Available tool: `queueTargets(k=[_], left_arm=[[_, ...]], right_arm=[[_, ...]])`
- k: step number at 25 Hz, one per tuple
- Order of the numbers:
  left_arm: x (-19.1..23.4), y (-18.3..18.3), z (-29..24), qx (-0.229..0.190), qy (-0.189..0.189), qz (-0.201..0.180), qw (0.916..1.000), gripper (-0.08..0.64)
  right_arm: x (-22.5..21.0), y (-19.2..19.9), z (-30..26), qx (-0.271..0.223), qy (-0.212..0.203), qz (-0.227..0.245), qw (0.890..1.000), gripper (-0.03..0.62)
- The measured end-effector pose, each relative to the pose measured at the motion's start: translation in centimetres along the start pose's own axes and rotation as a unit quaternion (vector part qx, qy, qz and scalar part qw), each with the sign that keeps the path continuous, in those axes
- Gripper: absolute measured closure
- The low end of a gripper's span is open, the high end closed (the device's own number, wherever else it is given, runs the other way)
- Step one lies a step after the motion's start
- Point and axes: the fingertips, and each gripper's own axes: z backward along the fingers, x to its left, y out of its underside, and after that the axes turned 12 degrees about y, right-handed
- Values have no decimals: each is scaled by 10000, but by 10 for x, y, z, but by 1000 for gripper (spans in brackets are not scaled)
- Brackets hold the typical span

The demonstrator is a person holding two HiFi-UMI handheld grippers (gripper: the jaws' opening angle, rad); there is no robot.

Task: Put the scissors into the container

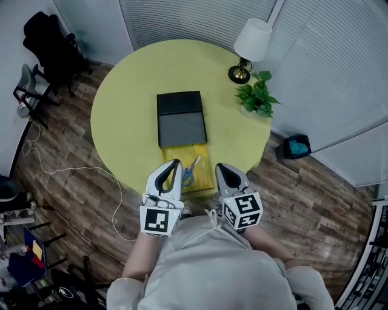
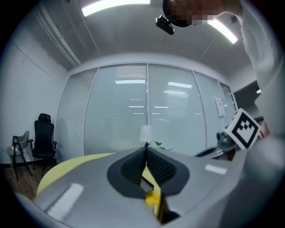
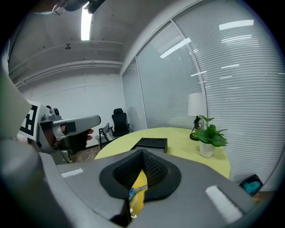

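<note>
Grey left hand-held gripper [image 2: 146,148], closed, empty.

Count on record: 1 table [image 1: 121,121], 1 black box [image 1: 180,118], 1 scissors [image 1: 189,173], 1 lamp [image 1: 250,45], 1 plant [image 1: 257,97], 1 bin [image 1: 296,147], 1 office chair [image 1: 51,45], 2 grippers, left gripper [image 1: 176,163] and right gripper [image 1: 220,168].

The room is bright and evenly lit. In the left gripper view, ceiling light strips [image 2: 116,5] glare at 11 and 1 o'clock and repeat as pale streaks in the glass wall [image 2: 147,102]. In the right gripper view a single strip [image 3: 84,22] burns at 11 o'clock. Both views bulge like a fisheye and have black corners. The left gripper [image 2: 146,150] and right gripper [image 3: 142,153] look soft at 6 o'clock. The head view is sharp, with faint shadows on the table [image 1: 133,91].
</note>
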Motion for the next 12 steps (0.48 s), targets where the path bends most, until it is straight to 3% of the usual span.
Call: queueTargets(k=[7,12], left_arm=[[23,9,20,-75,-263,238,9993,552],[31,10,26,-52,-277,188,9994,552]], right_arm=[[33,-12,0,-310,-58,240,9992,592],[45,-15,-1,-366,-45,324,9988,592]])
